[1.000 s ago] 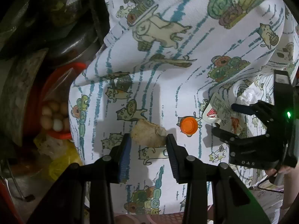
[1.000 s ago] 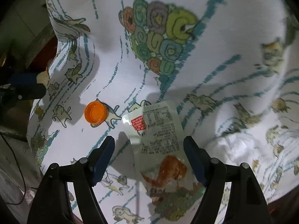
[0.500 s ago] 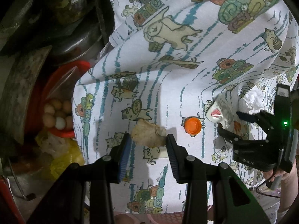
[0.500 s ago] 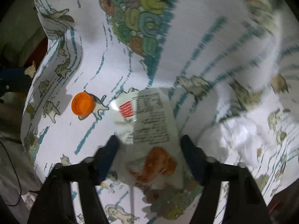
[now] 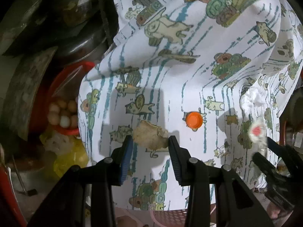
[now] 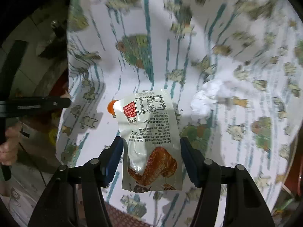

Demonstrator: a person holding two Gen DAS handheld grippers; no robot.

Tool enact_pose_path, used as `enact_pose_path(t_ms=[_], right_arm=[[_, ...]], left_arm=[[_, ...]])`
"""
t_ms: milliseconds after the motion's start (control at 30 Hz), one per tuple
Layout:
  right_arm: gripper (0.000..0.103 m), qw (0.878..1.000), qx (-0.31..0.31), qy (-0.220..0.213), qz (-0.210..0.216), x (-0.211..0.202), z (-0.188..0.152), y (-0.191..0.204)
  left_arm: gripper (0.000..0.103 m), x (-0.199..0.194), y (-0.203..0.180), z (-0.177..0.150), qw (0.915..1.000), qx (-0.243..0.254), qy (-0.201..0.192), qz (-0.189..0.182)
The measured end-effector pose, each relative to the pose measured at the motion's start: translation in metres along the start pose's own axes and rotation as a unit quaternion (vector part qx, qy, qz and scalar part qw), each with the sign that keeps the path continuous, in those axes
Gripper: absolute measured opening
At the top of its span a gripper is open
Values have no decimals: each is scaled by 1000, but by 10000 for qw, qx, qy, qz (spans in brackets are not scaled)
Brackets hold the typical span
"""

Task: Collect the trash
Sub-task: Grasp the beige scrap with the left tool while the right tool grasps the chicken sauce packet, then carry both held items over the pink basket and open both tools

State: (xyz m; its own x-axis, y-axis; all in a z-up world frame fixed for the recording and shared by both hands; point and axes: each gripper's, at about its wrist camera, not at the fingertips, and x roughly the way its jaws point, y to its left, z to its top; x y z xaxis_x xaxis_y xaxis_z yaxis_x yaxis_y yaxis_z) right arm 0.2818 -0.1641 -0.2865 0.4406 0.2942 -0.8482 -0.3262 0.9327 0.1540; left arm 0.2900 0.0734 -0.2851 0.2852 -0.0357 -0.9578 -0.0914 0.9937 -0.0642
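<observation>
While red bowl (image 5: 56, 87) holds eggs (image 5: 62, 113), left tool (image 5: 149, 143) clamps scrap (image 5: 149, 137), right tool (image 6: 151, 151) closing on wrapper (image 6: 149, 132)

We record 1 supporting surface: a white cloth (image 5: 189, 87) printed with cartoon cats and teal streaks, draped and creased toward the upper part of the left wrist frame. Directly on it lie 2 loose items: an orange bottle cap (image 5: 194, 119) right of centre, and a crumpled white tissue (image 5: 252, 99) at the right. They lie well apart.
</observation>
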Motion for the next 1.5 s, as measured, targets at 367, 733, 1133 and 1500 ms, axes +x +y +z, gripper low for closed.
enact_pose_path(t_ms=[367, 733, 1133, 1500], right_arm=[[64, 9954, 308, -901, -58, -93, -20, 19], [65, 9904, 563, -1263, -34, -151, -55, 28], [65, 9964, 541, -651, 77, -111, -86, 37], [65, 9939, 610, 767, 499, -32, -123, 43]], left_arm=[[36, -52, -18, -46, 9987, 146, -466, -160], [36, -93, -37, -103, 9974, 279, -638, -199], [36, -60, -29, -139, 9989, 46, -200, -433], [36, -17, -31, -155, 9971, 95, 543, -515]])
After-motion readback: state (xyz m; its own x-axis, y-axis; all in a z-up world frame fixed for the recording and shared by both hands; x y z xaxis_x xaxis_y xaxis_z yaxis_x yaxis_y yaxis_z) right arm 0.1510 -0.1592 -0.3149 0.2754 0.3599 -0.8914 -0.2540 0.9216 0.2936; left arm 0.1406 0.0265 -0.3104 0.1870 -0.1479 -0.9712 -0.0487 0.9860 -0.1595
